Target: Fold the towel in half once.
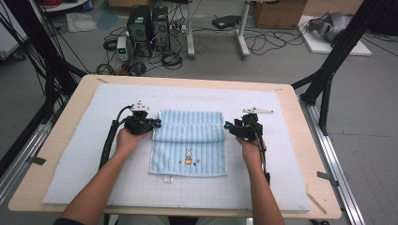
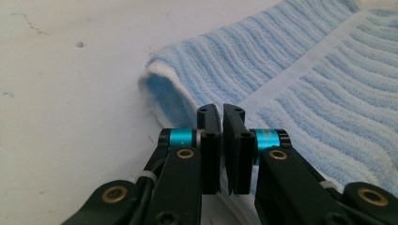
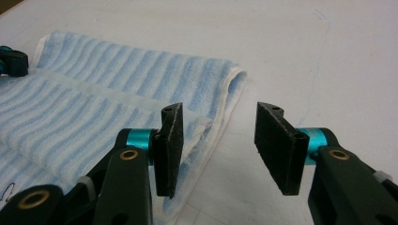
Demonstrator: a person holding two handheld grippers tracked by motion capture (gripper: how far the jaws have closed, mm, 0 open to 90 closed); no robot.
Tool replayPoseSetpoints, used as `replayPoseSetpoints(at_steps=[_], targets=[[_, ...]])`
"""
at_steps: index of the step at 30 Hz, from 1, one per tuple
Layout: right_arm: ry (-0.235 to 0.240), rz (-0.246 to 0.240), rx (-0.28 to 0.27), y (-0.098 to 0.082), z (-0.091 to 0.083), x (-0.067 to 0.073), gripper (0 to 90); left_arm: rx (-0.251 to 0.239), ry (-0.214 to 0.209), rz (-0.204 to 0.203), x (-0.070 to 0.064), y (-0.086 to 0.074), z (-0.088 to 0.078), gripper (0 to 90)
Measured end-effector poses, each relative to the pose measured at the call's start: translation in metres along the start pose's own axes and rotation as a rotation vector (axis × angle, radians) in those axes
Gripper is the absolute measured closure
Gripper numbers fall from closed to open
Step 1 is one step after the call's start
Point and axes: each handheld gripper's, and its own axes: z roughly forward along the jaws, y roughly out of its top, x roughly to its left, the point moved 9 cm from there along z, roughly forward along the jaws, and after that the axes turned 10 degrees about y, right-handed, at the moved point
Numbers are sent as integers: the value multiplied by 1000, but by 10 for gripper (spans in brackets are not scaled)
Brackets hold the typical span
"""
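Note:
A light blue striped towel [image 1: 187, 150] with a small rabbit picture lies on the mat, its far part folded toward me into a thick band. My left gripper [image 1: 157, 123] is at the left end of that fold. In the left gripper view it [image 2: 221, 112] is shut, pads nearly touching above the towel [image 2: 305, 70], and I see no cloth between them. My right gripper [image 1: 227, 125] is at the fold's right end. In the right gripper view it [image 3: 219, 112] is open, one pad [image 3: 169, 140] over the towel's [image 3: 117, 79] hem and the other over bare mat. The left gripper's tip [image 3: 11, 61] shows far off.
The towel rests on a pale gridded mat [image 1: 94, 154] covering a wooden table [image 1: 56, 140]. Black frame posts [image 1: 328, 70] stand at both far corners. Computers and cables [image 1: 148, 33] sit on the floor beyond the table.

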Motion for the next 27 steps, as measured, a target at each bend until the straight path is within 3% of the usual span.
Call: replayPoseSetpoints(at_steps=[4,12,17,24,27], targets=[[7,-8,12,-1,2,3,518,-27,8,-21,3,0,-4,841],[0,-14,14,-1,4,5,511,-110,-18,-16,1,8,-18,851],[14,-16,9,0,10,6,572,-136,-44,-29,-4,13,-23,853],[23,-40,74,0,38,12,577,-136,-58,-54,-5,14,-26,853],[-23,-68,115,-4,45,11,697,-148,-56,-68,-4,12,-28,855]])
